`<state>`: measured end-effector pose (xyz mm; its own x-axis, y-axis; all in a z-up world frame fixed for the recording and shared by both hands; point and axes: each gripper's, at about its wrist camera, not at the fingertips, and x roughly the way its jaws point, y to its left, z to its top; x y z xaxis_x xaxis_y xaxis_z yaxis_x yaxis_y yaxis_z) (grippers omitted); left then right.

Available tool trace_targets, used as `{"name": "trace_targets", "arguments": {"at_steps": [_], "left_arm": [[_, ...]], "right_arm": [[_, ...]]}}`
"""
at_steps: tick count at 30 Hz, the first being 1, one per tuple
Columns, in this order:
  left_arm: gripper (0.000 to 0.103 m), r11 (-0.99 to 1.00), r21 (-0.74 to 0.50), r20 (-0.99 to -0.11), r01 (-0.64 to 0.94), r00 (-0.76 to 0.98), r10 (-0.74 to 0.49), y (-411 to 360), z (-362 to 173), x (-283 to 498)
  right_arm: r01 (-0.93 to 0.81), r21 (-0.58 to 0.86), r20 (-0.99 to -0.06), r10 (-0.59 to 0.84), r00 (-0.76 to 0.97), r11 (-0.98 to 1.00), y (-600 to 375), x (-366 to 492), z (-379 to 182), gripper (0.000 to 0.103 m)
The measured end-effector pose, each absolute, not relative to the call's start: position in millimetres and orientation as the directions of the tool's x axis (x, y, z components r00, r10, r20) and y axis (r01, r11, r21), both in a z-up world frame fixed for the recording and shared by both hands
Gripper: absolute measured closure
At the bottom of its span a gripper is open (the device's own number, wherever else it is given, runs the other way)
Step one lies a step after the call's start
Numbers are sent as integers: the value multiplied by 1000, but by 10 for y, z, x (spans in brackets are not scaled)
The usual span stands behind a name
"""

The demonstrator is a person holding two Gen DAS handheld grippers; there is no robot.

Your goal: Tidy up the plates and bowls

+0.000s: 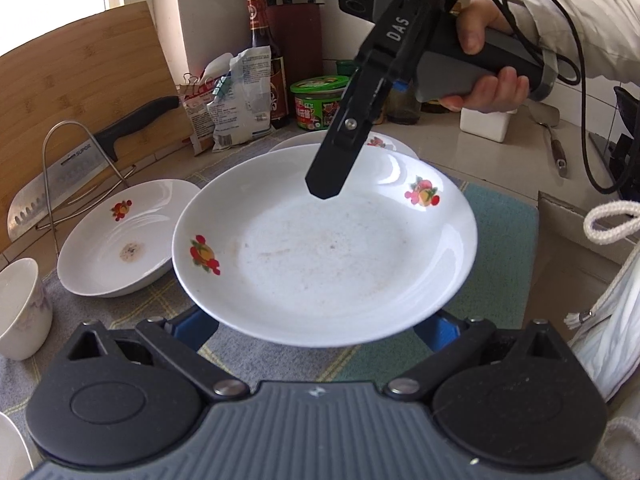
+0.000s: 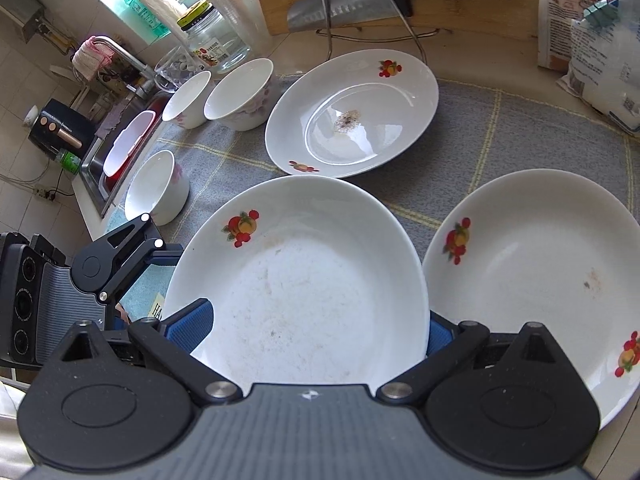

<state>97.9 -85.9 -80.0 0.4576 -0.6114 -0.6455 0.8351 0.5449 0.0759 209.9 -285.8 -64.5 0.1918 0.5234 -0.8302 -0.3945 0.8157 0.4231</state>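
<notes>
A white plate with fruit prints (image 1: 320,248) (image 2: 304,280) sits raised and tilted over the mat, overlapping its neighbours. My left gripper (image 1: 318,328) is open, and the plate hides its blue fingertips, which reach under the near rim. My right gripper (image 2: 312,332) (image 1: 322,188) is also open and straddles the plate's rim, with one pad over the inside and the other behind the edge. A stained plate (image 1: 120,240) (image 2: 352,112) and a third plate (image 2: 540,264) (image 1: 380,142) lie flat on the mat. Three bowls (image 2: 240,94) (image 2: 188,100) (image 2: 156,188) stand near the sink.
A cleaver (image 1: 60,176) leans on a wire rack against a wooden board (image 1: 80,72). Bottles, a green-lidded jar (image 1: 318,104) and bags (image 1: 236,108) line the back wall. The sink (image 2: 120,148) lies at the counter's end. A hand (image 1: 488,80) holds the right gripper.
</notes>
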Motion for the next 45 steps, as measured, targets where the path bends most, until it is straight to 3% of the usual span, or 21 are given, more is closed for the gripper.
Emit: {"name": "trace_targets", "arguments": {"at_steps": [23,45], "left_arm": [[1,494,72,-666,866,411,-623,-1635,-884,1311],[1,470,62,-679,880,383,-626,-1888,-918,1520]], "right_arm": [[-323,444,-813,527,248,836,-3726,2325,-746,0],[-285,439,-817,510,268,852,-4027,2466,-851,0]]}}
